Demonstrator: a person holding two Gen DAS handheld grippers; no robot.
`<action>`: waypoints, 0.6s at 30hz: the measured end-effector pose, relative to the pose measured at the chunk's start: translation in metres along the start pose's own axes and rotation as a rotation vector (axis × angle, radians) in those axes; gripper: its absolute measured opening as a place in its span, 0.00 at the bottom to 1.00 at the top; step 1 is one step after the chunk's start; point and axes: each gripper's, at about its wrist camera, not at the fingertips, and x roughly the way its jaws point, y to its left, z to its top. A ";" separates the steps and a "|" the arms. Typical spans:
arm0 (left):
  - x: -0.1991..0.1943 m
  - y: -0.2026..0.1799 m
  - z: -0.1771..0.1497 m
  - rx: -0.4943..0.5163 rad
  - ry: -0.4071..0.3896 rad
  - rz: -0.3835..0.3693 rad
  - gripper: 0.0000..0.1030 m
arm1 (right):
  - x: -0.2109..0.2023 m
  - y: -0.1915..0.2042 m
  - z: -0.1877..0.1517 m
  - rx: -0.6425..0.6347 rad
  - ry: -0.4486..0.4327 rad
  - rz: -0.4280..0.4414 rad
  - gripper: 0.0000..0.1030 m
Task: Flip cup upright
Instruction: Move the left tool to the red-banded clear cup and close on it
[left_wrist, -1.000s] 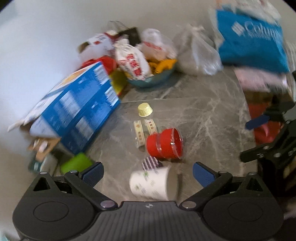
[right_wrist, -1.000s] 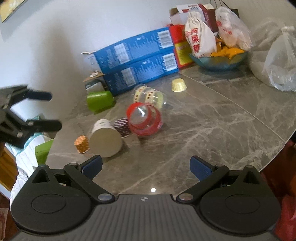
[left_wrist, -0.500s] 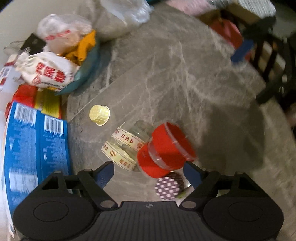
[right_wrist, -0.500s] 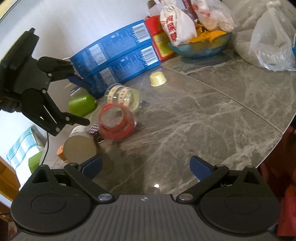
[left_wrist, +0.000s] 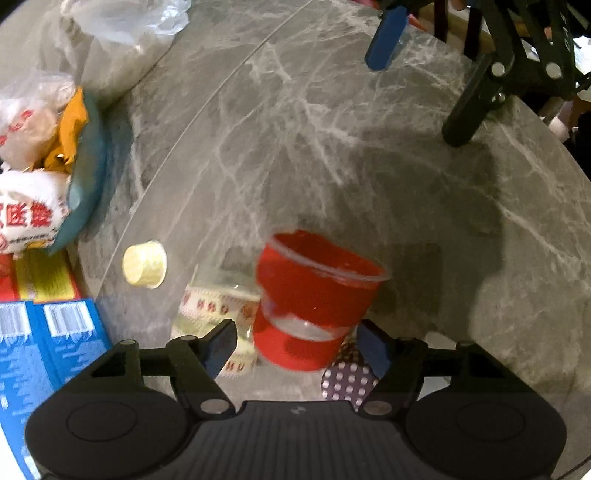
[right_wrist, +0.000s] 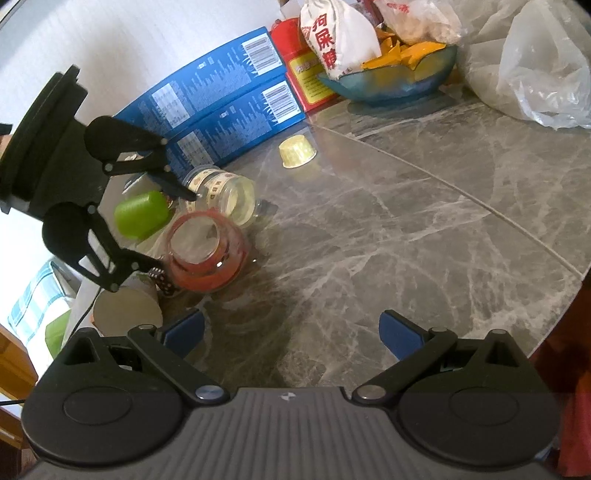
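Note:
A red and clear plastic cup (left_wrist: 314, 295) lies on its side on the grey marble table (left_wrist: 332, 129), its mouth facing the right gripper; it also shows in the right wrist view (right_wrist: 205, 254). My left gripper (left_wrist: 299, 345) is open, with its blue pads on either side of the cup's base, not touching it as far as I can tell. It appears in the right wrist view (right_wrist: 173, 229) coming in from the left. My right gripper (right_wrist: 291, 332) is open and empty above the table's front part.
A clear jar with ribbon (right_wrist: 221, 190), a yellow cupcake liner (right_wrist: 297, 151), a green cup (right_wrist: 142, 214), a white paper cup (right_wrist: 127, 314) and a dotted liner (left_wrist: 347, 380) lie close around. Blue boxes (right_wrist: 221, 107), a snack bowl (right_wrist: 391, 81) and a plastic bag (right_wrist: 535, 66) stand behind.
My left gripper has swung over the white cup and down to the red cup, so its pads now straddle the cup's base. My right gripper has barely moved.

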 end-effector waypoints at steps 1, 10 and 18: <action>0.003 0.000 0.002 0.009 0.001 0.004 0.74 | 0.001 0.001 0.000 -0.002 0.005 0.004 0.99; 0.014 0.004 0.013 -0.040 -0.027 -0.009 0.65 | -0.005 0.001 -0.001 -0.010 0.005 0.033 0.99; -0.007 0.004 0.015 -0.127 -0.057 0.035 0.62 | -0.019 0.007 -0.004 -0.019 -0.024 0.052 0.99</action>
